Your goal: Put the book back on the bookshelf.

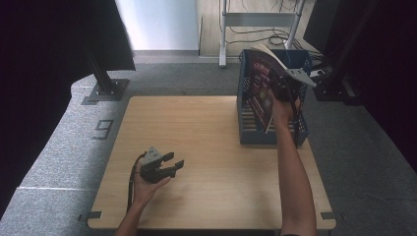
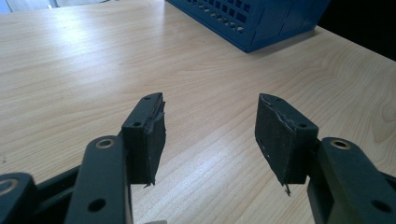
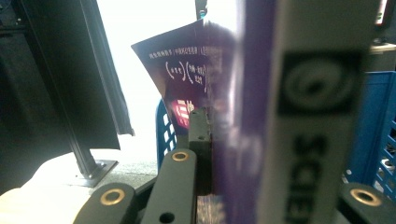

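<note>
The right gripper (image 1: 281,93) is clamping a book (image 1: 260,81) between its jaws, with the pads pressing on the covers near the spine; in the right gripper view the spine (image 3: 308,116) is standing upright directly ahead of the jaws and the purple cover (image 3: 187,79) is fanning out to their left. The book is hanging tilted over the blue crate (image 1: 300,130), its lower edge already dipping inside the crate walls, below and ahead of the jaws.

The left gripper (image 1: 169,164) is resting idle, jaws standing partly open with nothing between them; only bare table (image 2: 210,84) is lying ahead of its pads (image 2: 154,135).

Risks, as judged:
- The loose cover is splaying away from the jaws and is likely to catch on the crate rim or a slotted wall, creasing on the way down.
- The grip is sitting near one edge, so the book's weight is pulling it round between the pads; it may be slipping or swinging.
- A tilted release could be leaving the book leaning, or nudging the crate along the table.
</note>
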{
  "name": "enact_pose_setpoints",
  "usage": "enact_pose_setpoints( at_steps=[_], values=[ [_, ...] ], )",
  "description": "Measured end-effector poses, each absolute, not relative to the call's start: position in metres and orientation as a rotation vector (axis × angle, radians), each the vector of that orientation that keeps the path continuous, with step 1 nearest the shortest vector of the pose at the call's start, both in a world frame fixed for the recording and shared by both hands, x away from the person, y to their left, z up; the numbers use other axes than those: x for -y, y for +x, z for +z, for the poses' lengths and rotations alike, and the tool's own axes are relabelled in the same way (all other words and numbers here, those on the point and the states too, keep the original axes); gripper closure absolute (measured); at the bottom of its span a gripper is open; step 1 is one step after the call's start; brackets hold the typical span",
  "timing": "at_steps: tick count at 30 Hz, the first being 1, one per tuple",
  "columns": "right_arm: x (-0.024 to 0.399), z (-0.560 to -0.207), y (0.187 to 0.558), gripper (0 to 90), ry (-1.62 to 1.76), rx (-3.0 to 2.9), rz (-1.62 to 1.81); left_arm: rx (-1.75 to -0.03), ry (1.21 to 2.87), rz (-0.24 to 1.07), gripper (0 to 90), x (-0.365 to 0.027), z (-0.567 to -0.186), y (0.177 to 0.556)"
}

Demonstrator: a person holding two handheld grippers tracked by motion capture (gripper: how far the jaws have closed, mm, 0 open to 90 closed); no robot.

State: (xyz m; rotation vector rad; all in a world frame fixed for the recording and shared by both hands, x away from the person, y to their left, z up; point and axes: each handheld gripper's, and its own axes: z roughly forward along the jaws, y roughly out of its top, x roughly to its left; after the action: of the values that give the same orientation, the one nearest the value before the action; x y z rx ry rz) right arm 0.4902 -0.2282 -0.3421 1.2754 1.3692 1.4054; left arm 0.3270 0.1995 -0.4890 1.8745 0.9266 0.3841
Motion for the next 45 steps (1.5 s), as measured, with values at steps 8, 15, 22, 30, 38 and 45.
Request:
enact_pose_setpoints(
  at_steps=[8,15,22,30,38,45],
  values=[
    [0.225,-0.339,0.5,81.7,1.269,-1.37,1.408,-0.934,1.862,0.383,43.2,-0.202,-0.49,0.33],
    [0.225,-0.34,0.506,81.6,1.278,-1.359,1.399,-0.928,1.86,0.384,43.6,-0.202,-0.489,0.331],
    [0.222,-0.341,0.511,81.6,1.272,-1.355,1.402,-0.928,1.856,0.386,43.6,-0.204,-0.488,0.331],
    [0.216,-0.348,0.518,81.6,1.27,-1.349,1.397,-0.928,1.846,0.363,43.5,-0.206,-0.488,0.333],
    [0.213,-0.355,0.523,81.5,1.268,-1.36,1.384,-0.95,1.826,0.386,43.5,-0.215,-0.486,0.335],
    [0.206,-0.367,0.529,81.5,1.274,-1.377,1.371,-0.95,1.835,0.372,43.4,-0.215,-0.488,0.336]
  ],
)
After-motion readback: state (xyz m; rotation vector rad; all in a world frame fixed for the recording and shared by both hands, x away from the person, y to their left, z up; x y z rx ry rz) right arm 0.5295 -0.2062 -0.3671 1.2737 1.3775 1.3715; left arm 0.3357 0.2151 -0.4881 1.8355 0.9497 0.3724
